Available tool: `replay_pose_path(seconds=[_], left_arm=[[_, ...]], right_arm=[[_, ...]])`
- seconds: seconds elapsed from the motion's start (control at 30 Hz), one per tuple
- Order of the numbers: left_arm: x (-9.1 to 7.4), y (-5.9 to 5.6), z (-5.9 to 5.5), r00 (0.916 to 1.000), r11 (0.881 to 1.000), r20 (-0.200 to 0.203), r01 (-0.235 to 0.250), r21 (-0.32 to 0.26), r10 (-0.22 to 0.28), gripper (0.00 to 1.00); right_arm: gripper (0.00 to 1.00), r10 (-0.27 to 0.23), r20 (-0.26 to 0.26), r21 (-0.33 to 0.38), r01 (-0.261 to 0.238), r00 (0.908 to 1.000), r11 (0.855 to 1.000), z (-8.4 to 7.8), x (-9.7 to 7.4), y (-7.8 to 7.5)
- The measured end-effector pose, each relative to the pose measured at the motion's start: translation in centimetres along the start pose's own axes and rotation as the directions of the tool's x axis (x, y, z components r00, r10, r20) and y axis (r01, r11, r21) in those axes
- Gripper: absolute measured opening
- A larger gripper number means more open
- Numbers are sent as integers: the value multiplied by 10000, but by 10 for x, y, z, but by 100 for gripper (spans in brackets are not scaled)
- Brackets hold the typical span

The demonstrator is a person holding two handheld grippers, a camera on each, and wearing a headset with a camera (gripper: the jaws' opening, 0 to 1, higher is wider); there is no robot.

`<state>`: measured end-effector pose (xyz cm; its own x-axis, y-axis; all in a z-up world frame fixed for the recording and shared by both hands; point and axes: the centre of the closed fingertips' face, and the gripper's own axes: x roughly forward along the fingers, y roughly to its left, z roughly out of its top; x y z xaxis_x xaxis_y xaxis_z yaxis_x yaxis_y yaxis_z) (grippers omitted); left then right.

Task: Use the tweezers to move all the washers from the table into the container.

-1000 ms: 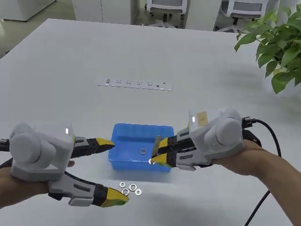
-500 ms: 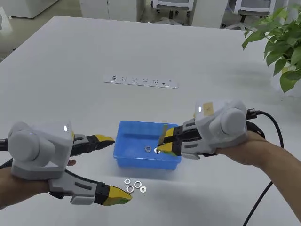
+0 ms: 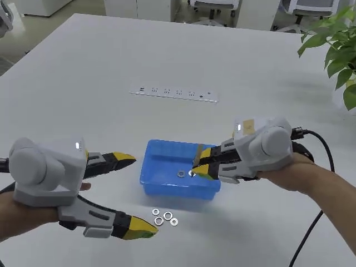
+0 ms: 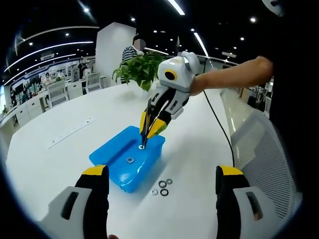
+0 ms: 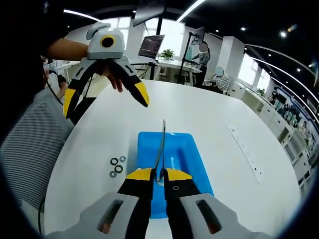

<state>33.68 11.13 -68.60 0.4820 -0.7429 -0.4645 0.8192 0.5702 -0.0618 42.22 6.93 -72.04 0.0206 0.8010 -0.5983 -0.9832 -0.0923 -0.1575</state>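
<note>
Right gripper (image 3: 203,166) clenched on tweezers (image 5: 160,142), tips low over container (image 3: 167,190); left gripper (image 3: 136,193) spread wide, idle. Good drop likely needed tips kept inside walls.

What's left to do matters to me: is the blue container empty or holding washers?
Not empty: one washer lies on the blue container's floor. The right gripper holds tweezers over it; four washers lie on the table.

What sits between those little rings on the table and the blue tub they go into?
Nothing visible. The washers lie on bare table just in front of the container; only its own near wall separates them. The right gripper holds the tweezers over the container, out of that path.
</note>
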Motion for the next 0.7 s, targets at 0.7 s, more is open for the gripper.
replay_pose_path(seconds=[0.7], left_arm=[[2, 6, 4, 10000, 10000, -1, 53, -64, -53, 99]], right_arm=[[9, 380, -194, 205, -376, 9991, 9991, -17, 22, -3]])
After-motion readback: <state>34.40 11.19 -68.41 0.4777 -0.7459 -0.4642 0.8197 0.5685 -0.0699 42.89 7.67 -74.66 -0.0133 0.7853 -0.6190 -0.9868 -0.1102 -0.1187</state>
